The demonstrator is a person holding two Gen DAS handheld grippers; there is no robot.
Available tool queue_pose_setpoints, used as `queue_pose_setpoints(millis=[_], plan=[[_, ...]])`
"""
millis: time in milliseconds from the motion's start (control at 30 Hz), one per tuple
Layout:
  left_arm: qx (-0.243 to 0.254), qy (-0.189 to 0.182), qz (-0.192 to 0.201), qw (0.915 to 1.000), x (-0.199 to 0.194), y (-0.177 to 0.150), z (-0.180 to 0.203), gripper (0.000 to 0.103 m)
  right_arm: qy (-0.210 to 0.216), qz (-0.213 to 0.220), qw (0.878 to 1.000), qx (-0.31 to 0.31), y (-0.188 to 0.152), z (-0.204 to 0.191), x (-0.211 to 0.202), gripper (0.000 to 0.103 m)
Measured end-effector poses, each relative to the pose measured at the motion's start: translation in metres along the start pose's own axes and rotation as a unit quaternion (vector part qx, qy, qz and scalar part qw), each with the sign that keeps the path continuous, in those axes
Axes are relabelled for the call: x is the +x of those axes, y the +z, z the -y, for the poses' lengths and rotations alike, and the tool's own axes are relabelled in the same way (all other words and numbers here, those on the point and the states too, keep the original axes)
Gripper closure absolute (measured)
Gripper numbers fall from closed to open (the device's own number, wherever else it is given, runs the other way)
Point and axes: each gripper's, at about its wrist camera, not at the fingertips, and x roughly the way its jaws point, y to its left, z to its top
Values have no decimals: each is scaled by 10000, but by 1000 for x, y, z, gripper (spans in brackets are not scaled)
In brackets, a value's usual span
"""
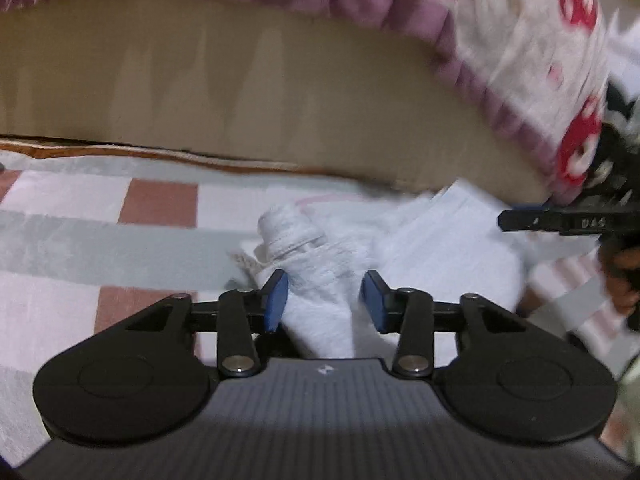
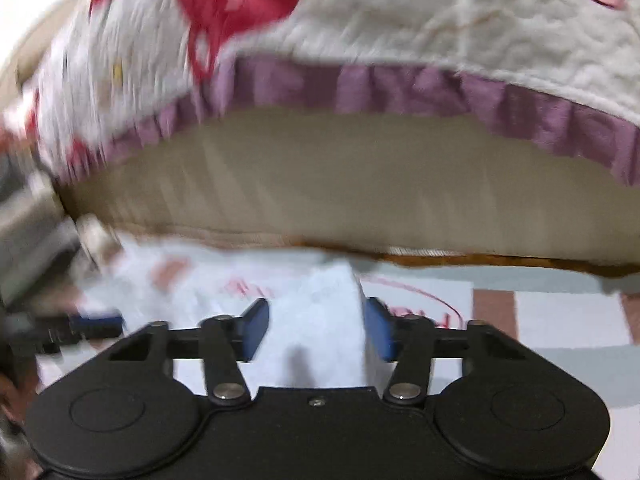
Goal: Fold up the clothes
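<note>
The white garment (image 1: 320,264) lay bunched on a checked cloth (image 1: 100,208) of pale green, white and brownish-pink squares, just in front of a beige upholstered base (image 1: 240,92). A white quilted cover (image 2: 440,12) with red motifs and a purple frilled edge hung over the top of that base.

Left wrist view: the left gripper (image 1: 323,300) pointed down at the garment. Its blue pads (image 1: 276,300) stood apart, with a stitched, rolled fold of the white fabric rising between them. The left pad lay against the fabric; a visible gap separated the right pad from it, so the jaws stood parted and did not clamp the cloth. The right gripper's black finger entered from the right edge of this view, above the flatter part of the garment.

Right wrist view: the right gripper (image 2: 318,326) stood over another part of the same garment, which bore red printed lines. A raised fold of white fabric filled the space between its blue pads (image 2: 380,328). The right pad touched the fold; the left pad was at or just off it. Motion blur prevented confirmation of a clamped grip.
</note>
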Motion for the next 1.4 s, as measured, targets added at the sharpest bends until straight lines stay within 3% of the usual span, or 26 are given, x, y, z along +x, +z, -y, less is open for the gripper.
queue_pose_setpoints(millis=[33, 100, 133, 200, 233, 367, 500, 567, 600, 667, 733, 767, 800, 833, 933, 1000, 1100, 1233, 1400], plan=[[166, 92, 27, 9998, 3, -5, 4, 69, -129, -164, 9996, -187, -3, -2, 10, 43], [552, 61, 113, 9984, 1, -10, 15, 100, -269, -265, 9991, -172, -8, 0, 26, 43], [746, 51, 157, 9971, -1, -12, 21, 103, -283, -247, 9993, -23, -8, 3, 30, 43], [1052, 270, 334, 9935, -9, -10, 36, 103, -194, -111, 9991, 370, -5, 10, 31, 85], [1076, 321, 419, 9928, -14, -9, 38, 103, -167, -1, 9990, 413, -2, 9, 29, 93], [1327, 996, 633, 9841, -12, 2, 40, 103, -424, 168, 9990, 20, 0, -6, 29, 95], [986, 990, 324, 9897, -9, -1, 24, 103, -539, 191, 9983, 103, 0, -3, 31, 95], [731, 517, 595, 9942, -20, 3, 22, 102, -599, 50, 9981, 148, -2, 3, 42, 95], [513, 101, 715, 9961, -26, 7, 21, 101, -598, 43, 9981, 164, -3, 5, 44, 95], [53, -678, 600, 9959, -24, 12, 18, 100, -610, -4, 9980, 173, -2, 7, 48, 95], [-367, -1095, 311, 9928, -13, 10, 15, 98, -738, -130, 9971, 149, -2, 8, 52, 93], [-525, -1216, 144, 9911, -6, 8, 14, 98, -884, -209, 9957, 162, -1, 9, 54, 76], [-462, -890, 62, 9949, 2, 7, 17, 98, -1058, -236, 9939, 194, 0, 11, 54, 65], [-353, -594, -56, 9976, 10, 6, 17, 98, -1221, -208, 9921, 185, 2, 10, 49, 61], [-78, 15, -190, 9998, 23, 2, 17, 101, -1583, 22, 9874, 2, 6, 0, 24, 63], [114, 205, -141, 9996, 24, 1, 19, 101, -1282, 280, 9911, -223, 1, -16, 1, 62], [75, 303, -158, 9994, 23, 2, 19, 101, -663, 544, 9943, -635, -12, -43, -28, 62], [115, 377, -172, 9991, 23, 0, 19, 101, -472, -161, 9860, -1594, -48, -75, -5, 57], [123, 541, -238, 9982, 18, 2, 14, 100, -671, -361, 9935, -849, -57, -39, 4, 56]])
